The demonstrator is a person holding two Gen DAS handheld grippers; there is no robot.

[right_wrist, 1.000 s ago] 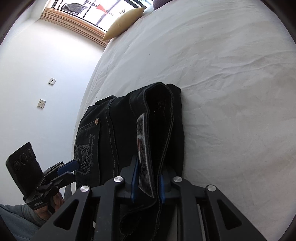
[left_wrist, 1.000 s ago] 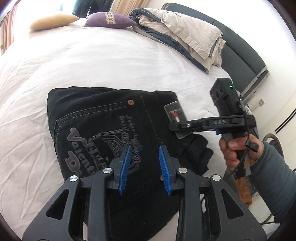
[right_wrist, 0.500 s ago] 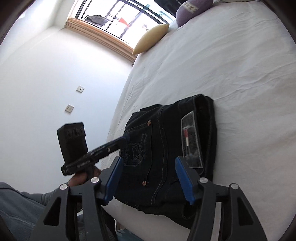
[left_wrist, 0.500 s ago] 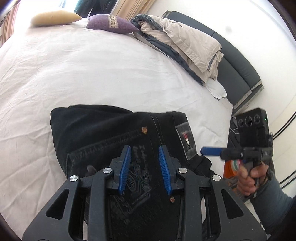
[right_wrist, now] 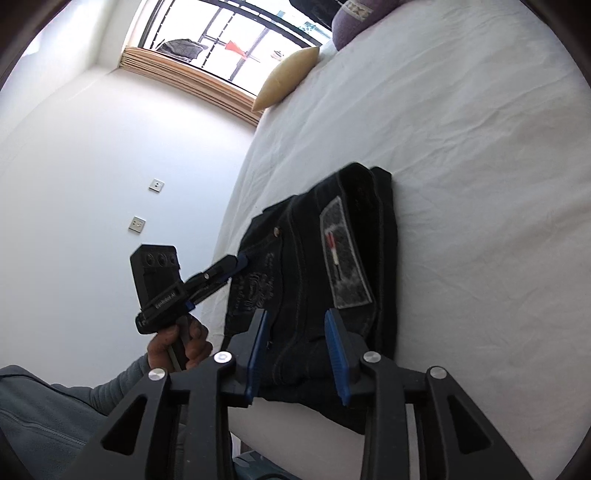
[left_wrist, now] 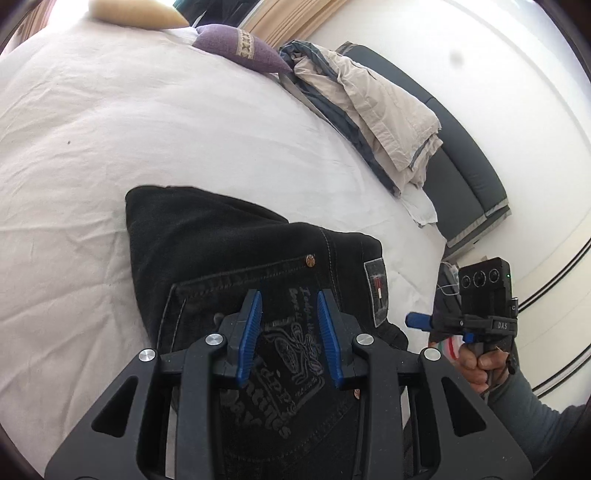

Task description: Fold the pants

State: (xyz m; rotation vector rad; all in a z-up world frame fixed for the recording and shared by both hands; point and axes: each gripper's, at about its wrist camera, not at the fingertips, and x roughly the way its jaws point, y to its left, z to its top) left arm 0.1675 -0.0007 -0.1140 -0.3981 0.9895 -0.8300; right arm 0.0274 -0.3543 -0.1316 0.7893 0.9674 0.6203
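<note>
Black jeans (left_wrist: 221, 251) lie folded into a thick rectangle on the white bed (left_wrist: 110, 129), back pocket and grey waist patch (left_wrist: 377, 291) facing up. My left gripper (left_wrist: 290, 332) hovers over the embroidered pocket, its blue pads a little apart with nothing pinched. Off the bed's right edge a hand holds my right gripper (left_wrist: 415, 320), clear of the cloth. In the right wrist view the jeans (right_wrist: 295, 236) sit just beyond my right gripper (right_wrist: 295, 354); its jaws are closing and nothing is pressed between them. The left gripper (right_wrist: 240, 260) points at the jeans' left side.
A purple pillow (left_wrist: 240, 48) and a yellow pillow (left_wrist: 136, 13) lie at the far end of the bed. A heap of beige and blue bedding (left_wrist: 376, 107) rests against a dark padded headboard (left_wrist: 465, 177). The jeans sit close to the near bed edge (right_wrist: 295, 417).
My right gripper let go of the jeans' waistband, opened wide, drew back and up, then narrowed. My left gripper moved forward over the back pocket.
</note>
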